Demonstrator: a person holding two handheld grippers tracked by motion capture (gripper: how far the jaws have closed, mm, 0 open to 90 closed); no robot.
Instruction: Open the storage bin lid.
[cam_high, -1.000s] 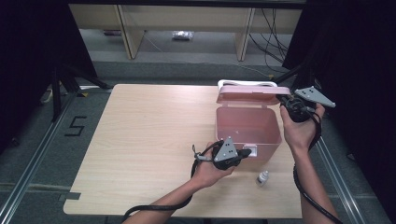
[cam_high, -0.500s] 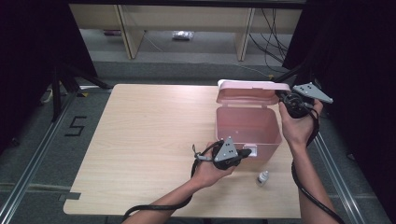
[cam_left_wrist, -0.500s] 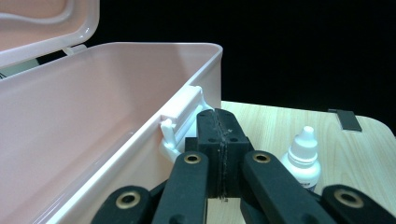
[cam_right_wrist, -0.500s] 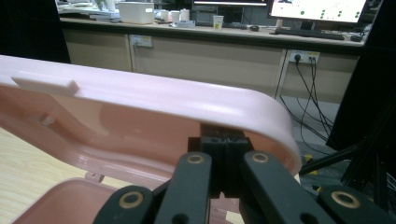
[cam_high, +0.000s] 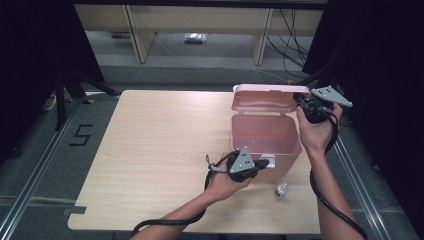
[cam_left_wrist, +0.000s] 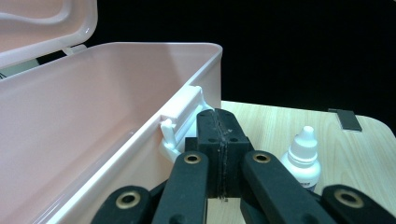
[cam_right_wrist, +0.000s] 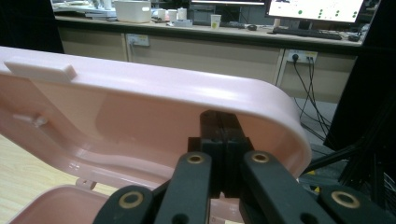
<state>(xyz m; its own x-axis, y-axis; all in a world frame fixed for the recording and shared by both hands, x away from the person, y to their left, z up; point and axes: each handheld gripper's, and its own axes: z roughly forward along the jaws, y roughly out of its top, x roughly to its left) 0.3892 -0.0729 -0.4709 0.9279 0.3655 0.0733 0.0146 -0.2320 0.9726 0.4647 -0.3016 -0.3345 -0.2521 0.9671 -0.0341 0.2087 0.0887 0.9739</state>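
A pink plastic box (cam_high: 265, 137) stands open on the right side of the table, its lid (cam_high: 262, 97) raised behind it. My left gripper (cam_high: 266, 163) is shut and empty, its tips against the box's front wall (cam_left_wrist: 93, 140) right beside the white latch (cam_left_wrist: 180, 116). My right gripper (cam_high: 300, 101) is also shut, held up at the lid's right end. In the right gripper view its tips (cam_right_wrist: 219, 119) touch the inner side of the lid (cam_right_wrist: 140, 107) just under the rim. A small white dropper bottle (cam_high: 281, 190) stands in front of the box, near my left gripper (cam_left_wrist: 219, 116).
The wooden table (cam_high: 160, 150) has free room to the left of the box. The dropper bottle (cam_left_wrist: 303, 156) stands close to the table's front right edge. Shelving and cables lie beyond the far edge, and dark curtains hang on both sides.
The lid has tipped, so more of its face shows in the high view, and the right gripper has shifted slightly with it. The left gripper has stayed put.
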